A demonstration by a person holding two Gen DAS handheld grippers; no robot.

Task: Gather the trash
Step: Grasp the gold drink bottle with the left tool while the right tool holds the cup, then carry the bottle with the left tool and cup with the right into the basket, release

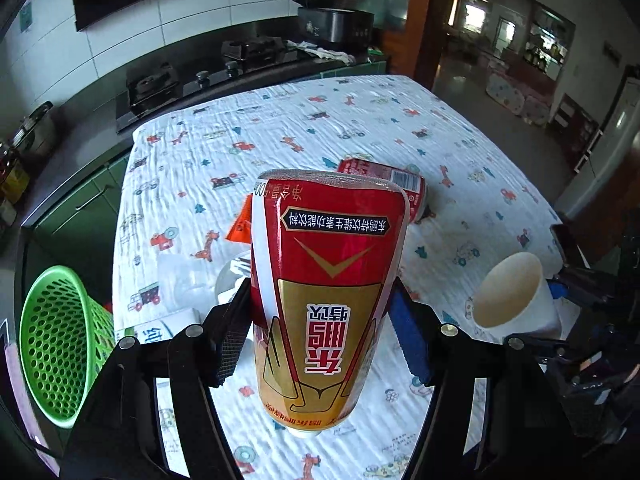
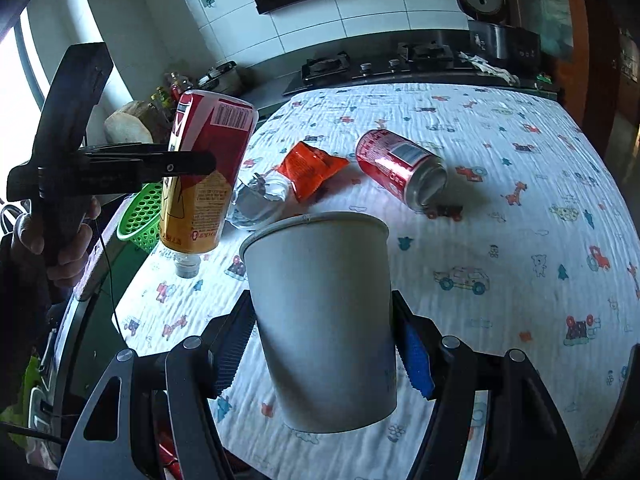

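Observation:
My left gripper (image 1: pixel 320 288) is shut on a red and gold drink bottle (image 1: pixel 328 280), held upside down with its cap pointing at the table. My right gripper (image 2: pixel 322 300) is shut on a white paper cup (image 2: pixel 320 320), upright and lifted off the cloth. The right wrist view shows that bottle (image 2: pixel 208 168) in the air at the left, over the table's edge. On the table lie a red can (image 2: pixel 400 168) on its side, an orange wrapper (image 2: pixel 312 166) and a crumpled clear plastic piece (image 2: pixel 256 204). A green basket (image 1: pixel 52 344) stands beside the table's left edge.
A patterned white cloth (image 2: pixel 500 220) covers the table. Behind it run a dark counter with a gas hob (image 1: pixel 200 76) and a rice cooker (image 1: pixel 332 28). A person's hand (image 2: pixel 60 240) holds the left gripper's handle. A doorway opens at the far right.

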